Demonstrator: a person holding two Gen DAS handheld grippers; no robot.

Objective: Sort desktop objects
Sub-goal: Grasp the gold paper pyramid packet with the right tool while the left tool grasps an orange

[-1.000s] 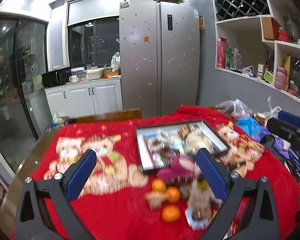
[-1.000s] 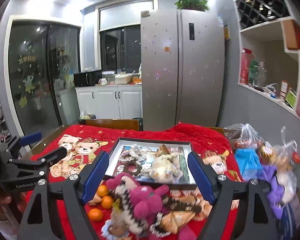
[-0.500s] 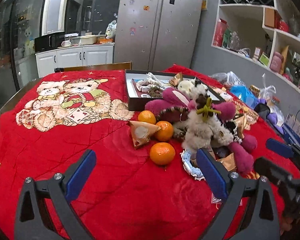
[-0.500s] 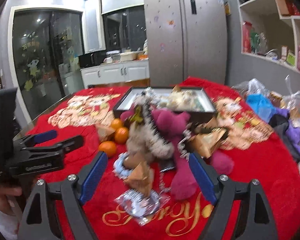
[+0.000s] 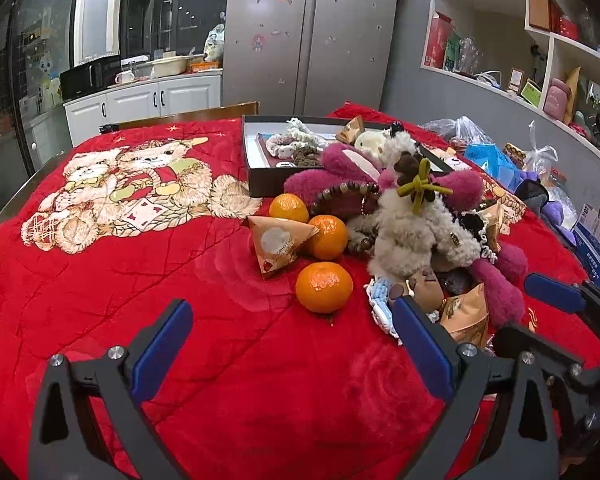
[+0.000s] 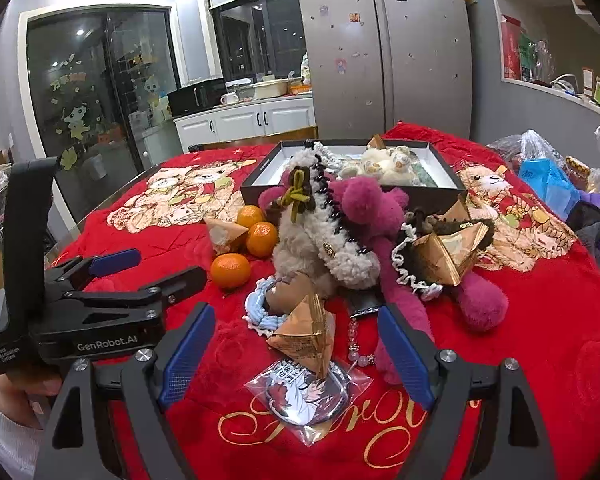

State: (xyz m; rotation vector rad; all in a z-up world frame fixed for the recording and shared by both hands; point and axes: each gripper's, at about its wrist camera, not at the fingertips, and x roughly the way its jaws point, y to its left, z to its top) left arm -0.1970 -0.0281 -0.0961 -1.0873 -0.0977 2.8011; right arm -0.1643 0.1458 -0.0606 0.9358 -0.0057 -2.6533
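Left wrist view
Left tongs point(image 5: 288, 320): spread wide, holding nothing, low over the red blanket-covered bench point(image 5: 100, 300).
Round orange fruit point(image 5: 324, 287): sits on the bench just ahead, between the blue tips.
Fluffy grey toy animal point(image 5: 412, 228): lies on a pile beside the black tray point(image 5: 256, 184).

Right wrist view
Right tongs point(image 6: 296, 344): spread wide, holding nothing.
Gold paper pyramid packet point(image 6: 306, 330): sits between the tips.
Clear bag with a picture badge point(image 6: 304, 396): lies flat, nearer.

Place was home kitchen-dining room. Steel double-door fridge point(image 5: 308, 32) stood at back, stickers on doors. White cabinets point(image 5: 148, 100) carried microwave point(image 5: 90, 76), cup, basin. Built-in wall shelves point(image 5: 540, 60) held boxes, jars. Table wore red teddy-bear blanket point(image 5: 140, 240). Cartoon decals covered glass door point(image 6: 80, 100).
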